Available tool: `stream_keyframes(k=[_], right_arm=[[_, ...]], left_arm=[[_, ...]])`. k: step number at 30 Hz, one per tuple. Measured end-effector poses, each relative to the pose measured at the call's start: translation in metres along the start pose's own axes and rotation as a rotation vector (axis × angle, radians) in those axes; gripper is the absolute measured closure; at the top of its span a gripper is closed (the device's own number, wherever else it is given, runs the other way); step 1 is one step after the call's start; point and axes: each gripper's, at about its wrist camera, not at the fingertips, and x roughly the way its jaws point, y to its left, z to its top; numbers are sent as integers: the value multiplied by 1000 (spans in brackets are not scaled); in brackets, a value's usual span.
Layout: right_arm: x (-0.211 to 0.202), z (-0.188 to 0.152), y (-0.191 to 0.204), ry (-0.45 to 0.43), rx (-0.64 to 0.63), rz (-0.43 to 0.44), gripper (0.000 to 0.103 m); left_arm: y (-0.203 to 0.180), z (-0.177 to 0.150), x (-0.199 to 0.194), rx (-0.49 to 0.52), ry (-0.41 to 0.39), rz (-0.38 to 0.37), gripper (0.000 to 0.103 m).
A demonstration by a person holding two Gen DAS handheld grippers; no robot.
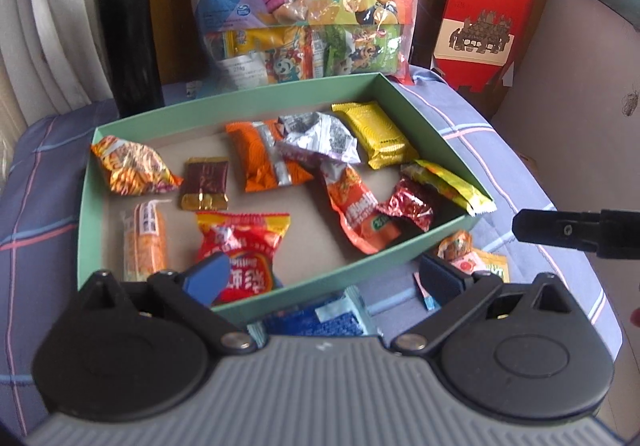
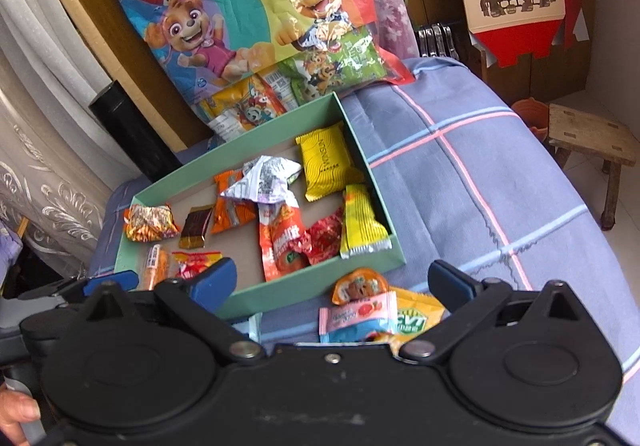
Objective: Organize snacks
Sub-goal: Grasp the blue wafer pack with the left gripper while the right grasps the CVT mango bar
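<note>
Two grippers spread wide, green box [image 1: 436,133] holding snacks, pink packet [image 2: 360,312] outside

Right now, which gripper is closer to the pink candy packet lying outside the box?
Right. The pink candy packet lies between the right gripper's open jaws; the left gripper hovers over the box's near edge.

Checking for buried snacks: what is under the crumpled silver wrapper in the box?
The silver wrapper overlaps the orange packet and the red-orange pouch's top. Anything else beneath stays hidden.
</note>
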Motion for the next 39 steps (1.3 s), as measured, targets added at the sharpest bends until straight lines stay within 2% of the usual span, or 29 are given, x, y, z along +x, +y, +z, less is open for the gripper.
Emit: stream_keyframes(k=[6,11,14,22,29,31,32,33,34,35,37,39], right_arm=[[2,-34,-7,49,13,-28,0],[15,-57,-14,101,33,-62,0],[23,-65,-17,133,45,-71,0],[34,-63,-16,138,56,-85,0],[50,-63,-20,136,59,-120,25],[51,-63,-19,120,45,-127,28],[52,-62,-17,116,30,-128,32],[53,-62,-15,113,18,-133,34],[54,-62,-13,108,2,-138,40],[55,-62,-11,103,-14,-140,52],[56,-63,-10,96,-34,-137,67],[56,-63,-10,93,-38,-128,71]], left_arm=[[15,-39,7,-25,54,22,0],[26,-60,26,-46,101,53,0],[29,-64,35,-56,121,56,0],[30,-64,48,-57,131,50,0],[22,-57,62,-46,115,42,2],[17,-57,64,-32,119,20,17],[14,-58,65,-18,126,10,18],[10,-59,64,4,123,14,23],[6,-60,64,27,126,11,31],[2,-61,62,48,129,6,35],[-4,-63,59,74,140,-19,42],[-10,-66,56,91,154,-55,44]])
